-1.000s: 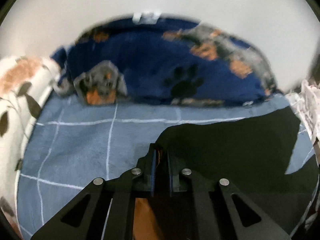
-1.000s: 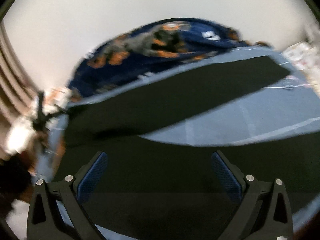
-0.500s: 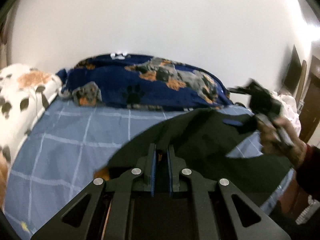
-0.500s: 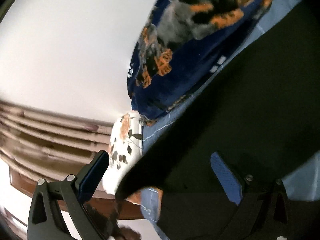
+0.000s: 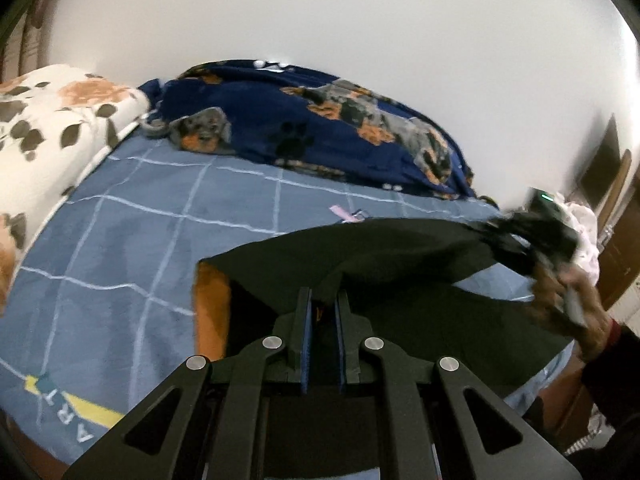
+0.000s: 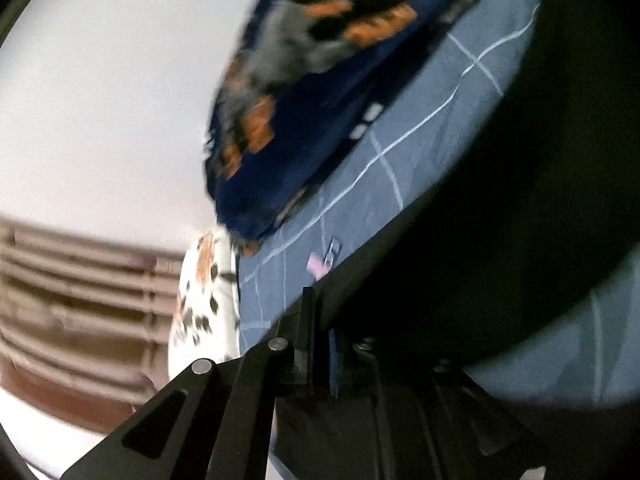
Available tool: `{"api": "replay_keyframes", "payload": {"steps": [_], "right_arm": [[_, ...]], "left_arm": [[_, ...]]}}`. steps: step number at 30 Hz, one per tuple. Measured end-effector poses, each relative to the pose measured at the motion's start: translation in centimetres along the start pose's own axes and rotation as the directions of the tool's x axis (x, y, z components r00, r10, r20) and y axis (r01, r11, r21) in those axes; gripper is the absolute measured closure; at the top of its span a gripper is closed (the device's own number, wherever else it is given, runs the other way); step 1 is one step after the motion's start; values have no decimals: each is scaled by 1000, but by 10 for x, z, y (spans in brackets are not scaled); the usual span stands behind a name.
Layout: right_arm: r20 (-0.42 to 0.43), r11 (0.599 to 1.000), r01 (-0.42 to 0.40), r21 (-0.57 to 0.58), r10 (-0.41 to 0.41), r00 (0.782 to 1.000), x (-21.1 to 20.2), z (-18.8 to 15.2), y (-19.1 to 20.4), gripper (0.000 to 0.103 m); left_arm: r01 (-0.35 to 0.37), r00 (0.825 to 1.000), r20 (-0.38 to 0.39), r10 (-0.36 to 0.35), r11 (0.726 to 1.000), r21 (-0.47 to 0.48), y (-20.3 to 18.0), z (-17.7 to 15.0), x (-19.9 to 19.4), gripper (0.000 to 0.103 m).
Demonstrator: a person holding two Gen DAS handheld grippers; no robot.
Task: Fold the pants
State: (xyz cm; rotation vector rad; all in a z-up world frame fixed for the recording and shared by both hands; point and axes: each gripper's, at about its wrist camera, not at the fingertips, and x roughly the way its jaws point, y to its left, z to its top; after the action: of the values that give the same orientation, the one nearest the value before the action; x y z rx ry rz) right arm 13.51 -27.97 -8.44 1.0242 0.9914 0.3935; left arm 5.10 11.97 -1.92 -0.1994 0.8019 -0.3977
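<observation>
The black pants are lifted above the blue checked bedspread. My left gripper is shut on the near edge of the cloth, with an orange lining showing at the left fold. My right gripper, seen blurred at the right in the left wrist view, pinches the far end of the same raised edge. In the tilted right wrist view the right gripper is shut on the pants, which fill the right side.
A navy dog-print blanket lies along the wall at the back. A white floral pillow sits at the left. A small pink tag lies on the bedspread. A brown slatted headboard shows left in the right wrist view.
The right gripper, open above the pants one second ago, has shut on the cloth. Both grippers have lifted the pants off the bed and the views have tilted up.
</observation>
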Motion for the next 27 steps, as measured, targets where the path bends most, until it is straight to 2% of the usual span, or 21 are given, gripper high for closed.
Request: {"api": "replay_keyframes", "payload": {"steps": [4, 8, 11, 14, 17, 20, 23, 25, 26, 27], "right_arm": [[-32, 999, 26, -23, -27, 999, -33, -72, -1, 97], [-62, 999, 49, 18, -48, 997, -52, -130, -29, 98], [-100, 996, 64, 60, -58, 993, -44, -160, -46, 98], [-134, 992, 88, 96, -74, 988, -32, -178, -62, 98], [-133, 989, 91, 119, -75, 988, -31, -186, -72, 98], [-131, 991, 106, 86, -95, 987, -30, -186, -65, 98], [-134, 991, 114, 72, -104, 986, -29, -187, -67, 98], [-133, 990, 107, 87, -95, 987, -27, -188, -71, 99], [-132, 991, 108, 80, -96, 987, -28, -188, -72, 99], [-132, 991, 112, 68, -103, 986, -28, -188, -70, 99]], "left_arm": [[-22, 999, -48, 22, 1000, 8, 10, -12, -6, 92], [-53, 993, -106, 58, 997, 49, 9, -31, -7, 92], [-78, 986, -145, 84, 996, 50, 16, -48, -8, 92], [-84, 980, -177, 89, 996, 35, 23, -62, -9, 92], [-103, 975, -189, 114, 993, 65, 22, -75, -7, 91], [-115, 974, -186, 127, 991, 71, 24, -80, -8, 90], [-152, 968, -193, 163, 986, 70, 31, -83, -9, 81], [-211, 954, -207, 217, 976, 55, 35, -84, -12, 64], [-257, 946, -190, 262, 965, 47, 37, -83, -19, 51], [-307, 939, -152, 309, 951, 40, 40, -80, -28, 50]]}}
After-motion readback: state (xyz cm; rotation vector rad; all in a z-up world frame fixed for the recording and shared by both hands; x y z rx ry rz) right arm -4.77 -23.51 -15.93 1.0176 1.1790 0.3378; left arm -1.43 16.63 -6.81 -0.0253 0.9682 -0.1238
